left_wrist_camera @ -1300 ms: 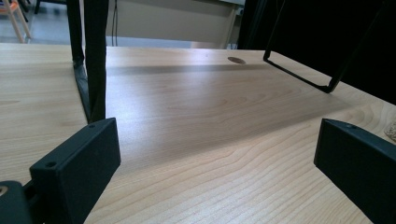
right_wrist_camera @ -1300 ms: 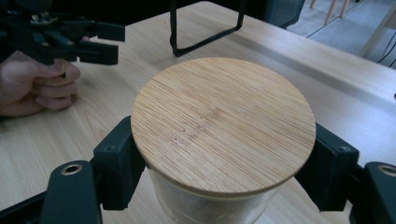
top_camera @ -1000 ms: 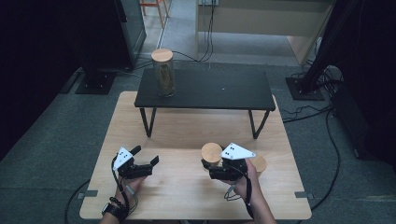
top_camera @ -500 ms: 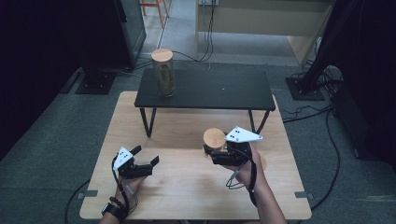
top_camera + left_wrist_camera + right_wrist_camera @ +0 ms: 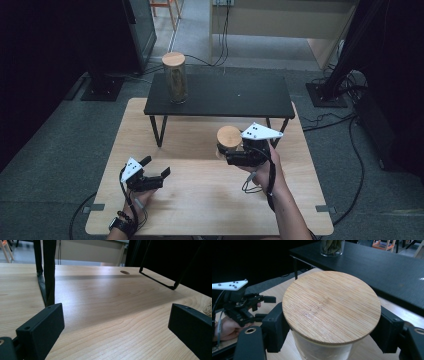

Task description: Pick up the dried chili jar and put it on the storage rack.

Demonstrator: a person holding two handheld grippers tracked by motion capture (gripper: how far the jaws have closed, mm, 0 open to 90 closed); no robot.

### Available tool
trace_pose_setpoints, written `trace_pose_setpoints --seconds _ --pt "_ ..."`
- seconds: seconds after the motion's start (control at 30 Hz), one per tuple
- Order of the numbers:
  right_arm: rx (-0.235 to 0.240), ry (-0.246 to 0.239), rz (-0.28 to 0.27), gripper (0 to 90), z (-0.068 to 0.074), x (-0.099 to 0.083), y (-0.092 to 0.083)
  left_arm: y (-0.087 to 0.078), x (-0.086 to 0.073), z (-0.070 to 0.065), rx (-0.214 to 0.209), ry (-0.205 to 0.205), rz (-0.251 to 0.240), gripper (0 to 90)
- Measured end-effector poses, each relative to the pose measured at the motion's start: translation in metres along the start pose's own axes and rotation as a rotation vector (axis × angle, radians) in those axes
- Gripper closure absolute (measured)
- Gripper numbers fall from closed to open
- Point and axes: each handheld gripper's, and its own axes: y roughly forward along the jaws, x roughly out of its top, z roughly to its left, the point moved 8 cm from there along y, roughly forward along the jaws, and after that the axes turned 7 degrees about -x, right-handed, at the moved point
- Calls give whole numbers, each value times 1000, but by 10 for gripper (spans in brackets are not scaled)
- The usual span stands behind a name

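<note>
A glass jar with a round bamboo lid (image 5: 229, 137) (image 5: 331, 306) hangs above the wooden table (image 5: 200, 200), in front of the black shelf. My right gripper (image 5: 223, 151) (image 5: 331, 327) is shut on its glass wall just under the lid, one black jaw on each side. My left gripper (image 5: 156, 166) (image 5: 116, 330) rests low at the table's front left, open, with bare wood between its jaws. The right gripper view also catches it at the left (image 5: 264, 308), held by a hand.
A low black shelf (image 5: 225, 95) (image 5: 387, 267) on thin legs (image 5: 48, 272) spans the back of the table. A second lidded jar (image 5: 175, 77) (image 5: 332, 247) stands on its left end. Cables and dark stands lie on the floor around the table.
My right gripper has risen with the jar and drifted slightly toward the black shelf. The left gripper has stayed where it was.
</note>
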Motion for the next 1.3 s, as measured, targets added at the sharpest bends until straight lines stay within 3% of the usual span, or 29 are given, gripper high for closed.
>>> trace_pose_setpoints --seconds 0.57,1.03,1.3 --pt "-51 -5 -13 256 -19 37 12 0 0 1 -10 -1 -4 4" --pt "-95 -10 -3 256 -31 64 36 0 0 1 -17 0 -5 4" --pt "-115 8 22 257 -39 69 56 0 0 1 -20 1 -2 4"
